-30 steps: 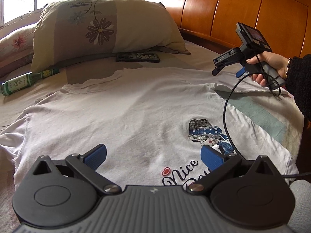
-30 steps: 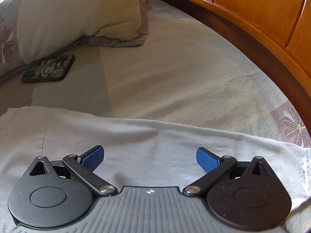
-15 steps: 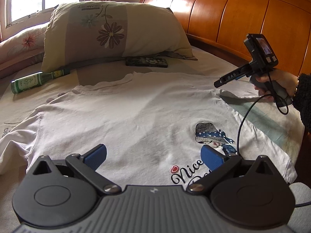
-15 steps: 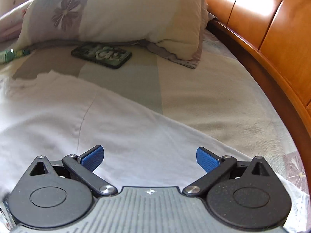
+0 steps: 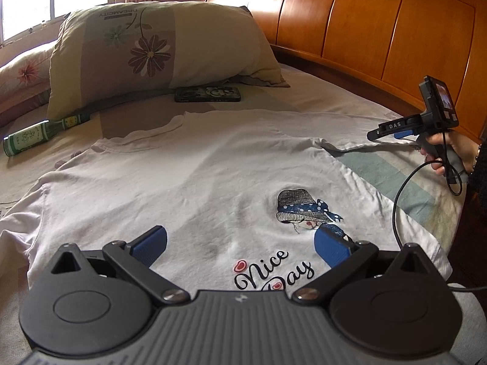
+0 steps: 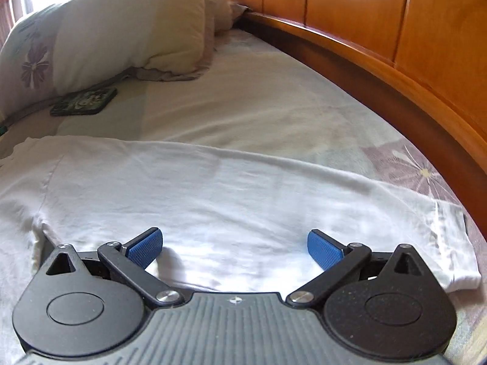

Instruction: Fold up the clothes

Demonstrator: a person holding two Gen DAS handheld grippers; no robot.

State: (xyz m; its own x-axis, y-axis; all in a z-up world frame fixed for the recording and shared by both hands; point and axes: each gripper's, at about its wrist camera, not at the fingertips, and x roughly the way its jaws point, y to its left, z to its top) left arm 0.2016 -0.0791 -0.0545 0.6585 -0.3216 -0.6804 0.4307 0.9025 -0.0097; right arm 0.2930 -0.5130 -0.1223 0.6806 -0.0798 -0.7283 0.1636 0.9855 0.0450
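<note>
Jaws spread wide on both grippers above the T-shirt [image 5: 188, 182].

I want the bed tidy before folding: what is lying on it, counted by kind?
T-shirt: 1
Pillows: 2
Green bottle: 1
Phone: 1
Total: 5

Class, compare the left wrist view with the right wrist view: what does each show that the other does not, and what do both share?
Only the left wrist view shows the green bottle, the T-shirt's hat-girl print with "Nice Day", and the hand holding the right claw.

Only the right wrist view shows the sleeve close up, with the right claw open over it.

Both show the white T-shirt, pillow, phone and headboard.
</note>
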